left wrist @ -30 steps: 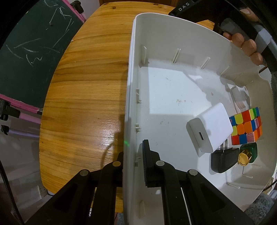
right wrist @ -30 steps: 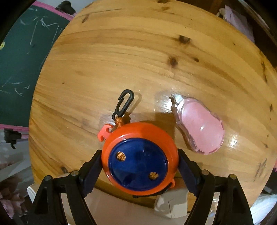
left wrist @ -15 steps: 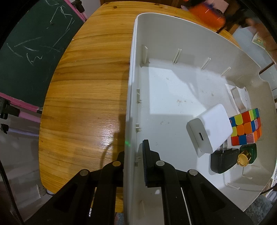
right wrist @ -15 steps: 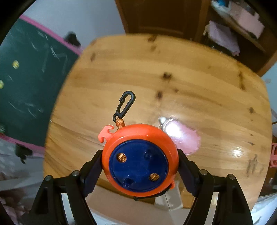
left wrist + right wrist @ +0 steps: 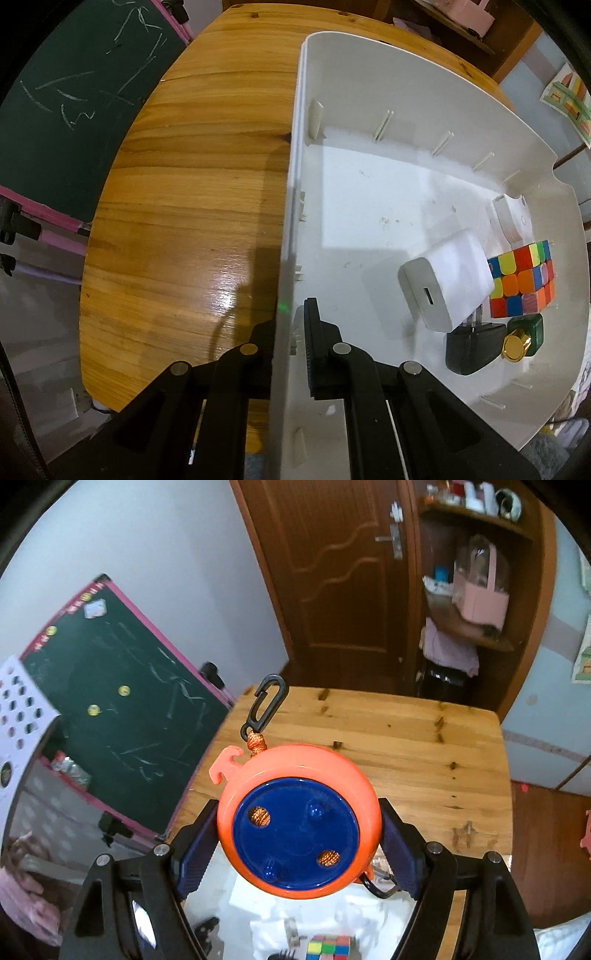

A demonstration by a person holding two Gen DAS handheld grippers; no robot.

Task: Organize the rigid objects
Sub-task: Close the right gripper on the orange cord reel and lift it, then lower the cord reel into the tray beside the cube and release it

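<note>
A white plastic bin (image 5: 369,66) is sitting on a wooden counter (image 5: 192,221). The left tongs (image 5: 291,332) are clenching the bin's near wall, one finger inside, one outside. Inside, gathered at the right end, are lying a white charger (image 5: 447,280), a colourful puzzle cube (image 5: 521,280), a black plug adapter (image 5: 471,349) and a small green bottle with a gold cap (image 5: 524,336). The right tongs (image 5: 299,834) are gripping a round orange-and-blue cord reel (image 5: 299,823) in the air above the counter, its black clip (image 5: 266,705) pointing away.

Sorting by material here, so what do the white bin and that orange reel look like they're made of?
White bin: likely moulded plastic, matte, with thin ribbed walls. Orange reel: glossy hard plastic, blue centre disc, woven orange cord showing through its holes.
</note>
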